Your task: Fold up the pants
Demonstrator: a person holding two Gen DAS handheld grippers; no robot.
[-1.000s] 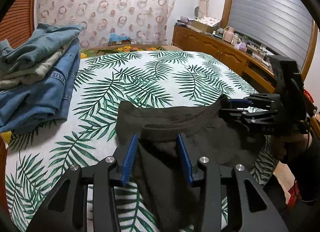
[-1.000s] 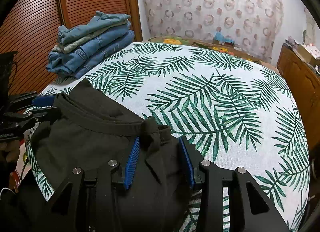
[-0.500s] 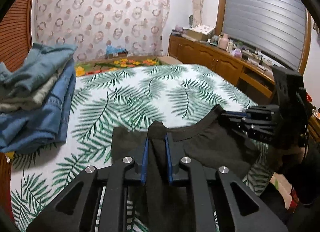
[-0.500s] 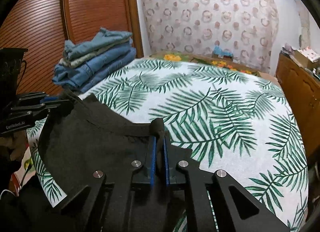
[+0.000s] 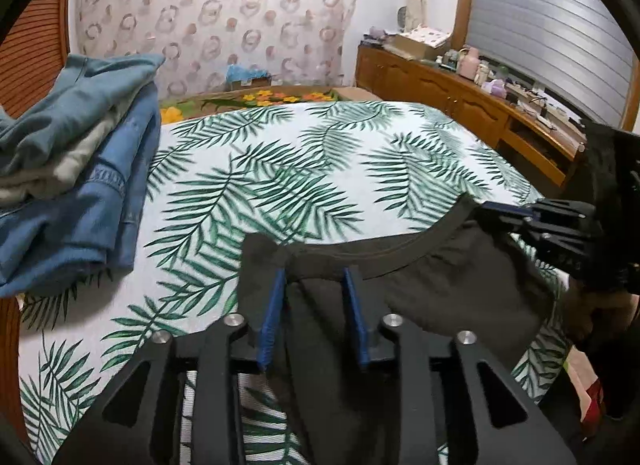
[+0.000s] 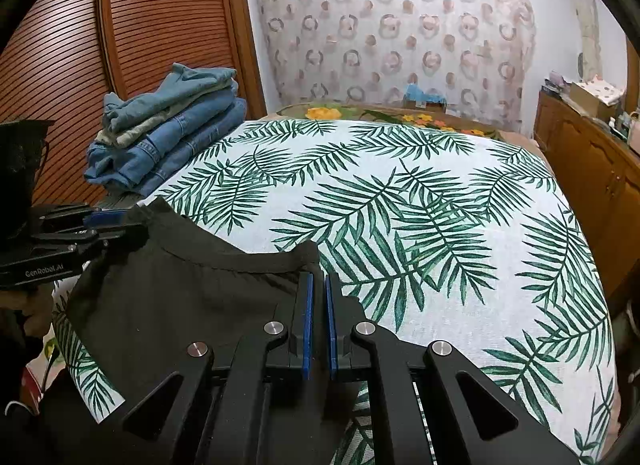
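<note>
Dark olive pants (image 5: pixel 448 289) hang over the near edge of the palm-print bed, waistband stretched between my two grippers. My left gripper (image 5: pixel 314 277) has its blue pads apart, with the left waistband corner lying loosely between them. It also shows in the right wrist view (image 6: pixel 116 221) at the pants' (image 6: pixel 180 305) left corner. My right gripper (image 6: pixel 318 283) is shut on the right waistband corner. It shows at the right of the left wrist view (image 5: pixel 496 211).
A stack of folded jeans (image 5: pixel 76 177) sits on the bed's far left; it also shows in the right wrist view (image 6: pixel 164 137). The palm-print bedspread (image 6: pixel 400 205) stretches ahead. A wooden sideboard (image 5: pixel 460 105) with clutter runs along the right wall. A slatted wardrobe door (image 6: pixel 120 45) stands at the left.
My left gripper was shut on the waistband corner half a second ago and now stands open. The right gripper stays shut. The waistband has been pulled taut and wider.
</note>
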